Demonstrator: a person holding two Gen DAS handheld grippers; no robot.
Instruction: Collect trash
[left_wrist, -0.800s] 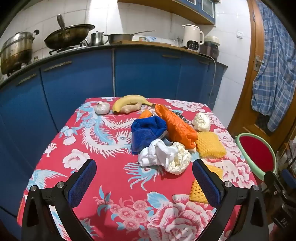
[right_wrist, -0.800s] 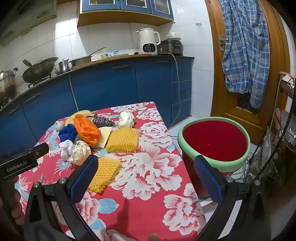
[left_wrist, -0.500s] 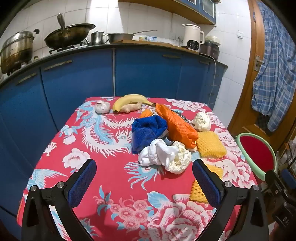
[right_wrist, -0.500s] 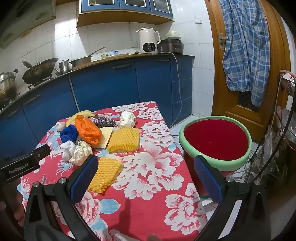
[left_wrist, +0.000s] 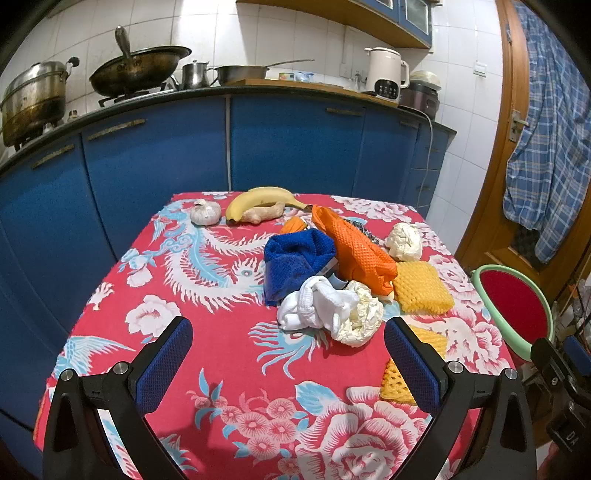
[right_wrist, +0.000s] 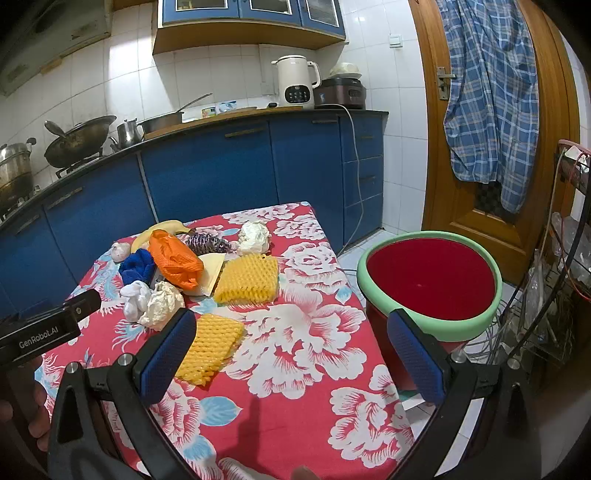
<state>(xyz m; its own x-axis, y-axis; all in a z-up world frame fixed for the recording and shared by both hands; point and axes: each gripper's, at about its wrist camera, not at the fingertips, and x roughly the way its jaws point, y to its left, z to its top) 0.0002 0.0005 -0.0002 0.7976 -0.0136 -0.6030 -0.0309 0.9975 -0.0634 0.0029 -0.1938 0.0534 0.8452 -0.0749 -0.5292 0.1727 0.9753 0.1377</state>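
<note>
A pile of trash lies on the red floral tablecloth (left_wrist: 221, 332): crumpled white paper (left_wrist: 356, 317), a white cloth wad (left_wrist: 314, 306), orange foam net (left_wrist: 360, 254), two yellow foam nets (left_wrist: 421, 288) (right_wrist: 208, 347) and another paper ball (left_wrist: 404, 242). A red bin with a green rim (right_wrist: 430, 282) stands on the floor right of the table. My left gripper (left_wrist: 288, 363) is open and empty, just short of the white wad. My right gripper (right_wrist: 291, 360) is open and empty above the table's right part, beside the near yellow net.
A blue cloth (left_wrist: 295, 258), banana (left_wrist: 258, 197), ginger (left_wrist: 264, 213) and garlic (left_wrist: 205, 213) lie farther back. Blue cabinets (left_wrist: 155, 166) run behind the table. A wire rack (right_wrist: 565, 258) and a door with a plaid shirt (right_wrist: 491, 92) are at right.
The right gripper has drifted slightly left and forward toward the near yellow net. The left gripper has hardly moved. Both stay open.
</note>
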